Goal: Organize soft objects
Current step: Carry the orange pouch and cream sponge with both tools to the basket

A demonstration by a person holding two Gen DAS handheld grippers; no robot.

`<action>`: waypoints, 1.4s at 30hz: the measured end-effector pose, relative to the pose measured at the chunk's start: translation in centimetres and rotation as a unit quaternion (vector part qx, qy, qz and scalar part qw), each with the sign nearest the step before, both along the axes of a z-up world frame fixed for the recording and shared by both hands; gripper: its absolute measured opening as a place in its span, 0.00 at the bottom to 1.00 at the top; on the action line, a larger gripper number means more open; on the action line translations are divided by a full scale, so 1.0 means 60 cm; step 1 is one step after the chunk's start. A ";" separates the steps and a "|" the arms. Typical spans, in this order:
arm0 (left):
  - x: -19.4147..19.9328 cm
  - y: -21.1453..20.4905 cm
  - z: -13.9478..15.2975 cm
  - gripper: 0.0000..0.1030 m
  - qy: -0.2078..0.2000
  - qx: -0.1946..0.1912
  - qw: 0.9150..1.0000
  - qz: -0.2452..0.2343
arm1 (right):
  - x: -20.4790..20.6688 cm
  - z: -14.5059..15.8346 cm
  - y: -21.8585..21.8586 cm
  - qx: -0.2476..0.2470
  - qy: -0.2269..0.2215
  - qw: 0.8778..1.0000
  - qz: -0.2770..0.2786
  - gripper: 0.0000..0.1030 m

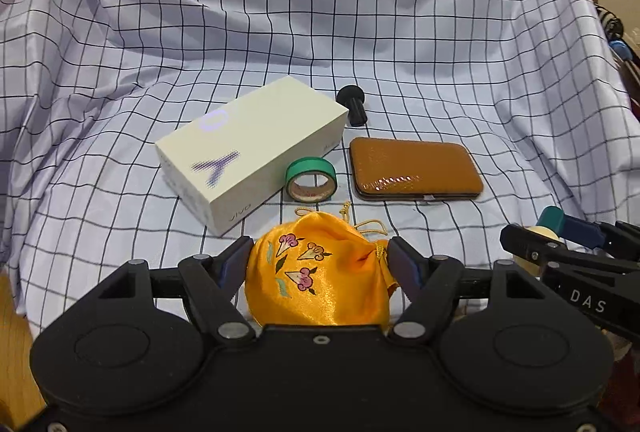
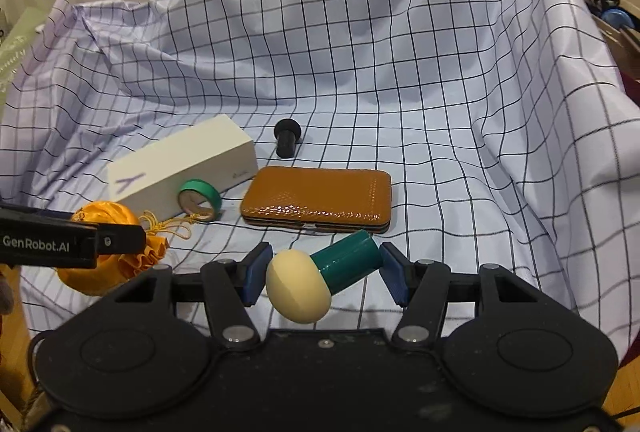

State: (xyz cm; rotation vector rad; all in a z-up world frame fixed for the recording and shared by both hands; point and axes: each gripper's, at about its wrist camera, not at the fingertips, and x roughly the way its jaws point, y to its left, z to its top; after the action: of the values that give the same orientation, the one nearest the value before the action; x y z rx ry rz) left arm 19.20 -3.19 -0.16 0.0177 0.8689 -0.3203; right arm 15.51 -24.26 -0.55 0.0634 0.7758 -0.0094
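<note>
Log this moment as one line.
left claw: grips yellow drawstring pouch | right claw: grips cream-headed teal-handled tool | both clear of checked cloth

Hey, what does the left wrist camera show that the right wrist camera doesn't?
Only the left wrist view shows the flower print on the orange satin drawstring pouch held in the left claw. Only the right wrist view shows fully the cream foam sponge with its green cylindrical handle gripped by the right claw. Both show the white cardboard box, green tape roll, brown leather case and checked cloth.
</note>
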 end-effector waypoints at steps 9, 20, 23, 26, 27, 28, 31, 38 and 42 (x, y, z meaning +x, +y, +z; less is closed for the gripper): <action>-0.060 0.009 0.009 0.66 0.003 -0.004 1.000 -0.008 | -0.066 0.029 0.008 0.029 -0.012 1.000 -0.003 0.56; -0.134 0.021 0.005 0.66 0.014 -0.017 1.000 -0.010 | -0.137 0.046 0.022 0.068 -0.014 0.997 -0.014 0.56; -0.154 0.018 0.000 0.66 0.019 -0.020 1.000 -0.014 | -0.154 0.053 0.023 0.074 -0.017 0.997 -0.024 0.56; -0.170 0.016 -0.005 0.66 0.022 -0.022 0.999 -0.016 | -0.169 0.059 0.024 0.077 -0.018 0.996 -0.032 0.56; -0.175 0.016 -0.006 0.66 0.023 -0.022 0.999 -0.016 | -0.174 0.060 0.025 0.078 -0.018 0.996 -0.034 0.56; -0.180 0.016 -0.008 0.66 0.024 -0.023 0.999 -0.015 | -0.178 0.060 0.025 0.079 -0.017 0.996 -0.036 0.57; -0.190 0.016 -0.011 0.67 0.028 -0.027 0.999 -0.015 | -0.189 0.062 0.030 0.082 -0.015 0.996 -0.039 0.57; -0.211 0.015 -0.020 0.66 0.035 -0.035 0.999 -0.013 | -0.209 0.066 0.035 0.086 -0.016 0.995 -0.040 0.57; -0.223 0.013 -0.022 0.66 0.033 -0.034 0.999 -0.012 | -0.225 0.070 0.039 0.086 -0.018 0.995 -0.042 0.57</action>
State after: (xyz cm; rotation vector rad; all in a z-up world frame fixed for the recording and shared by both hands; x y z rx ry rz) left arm 5.79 -2.41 -1.49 -0.0466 0.9233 -0.3753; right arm 2.00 -21.89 3.62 0.2584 0.7362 -0.0213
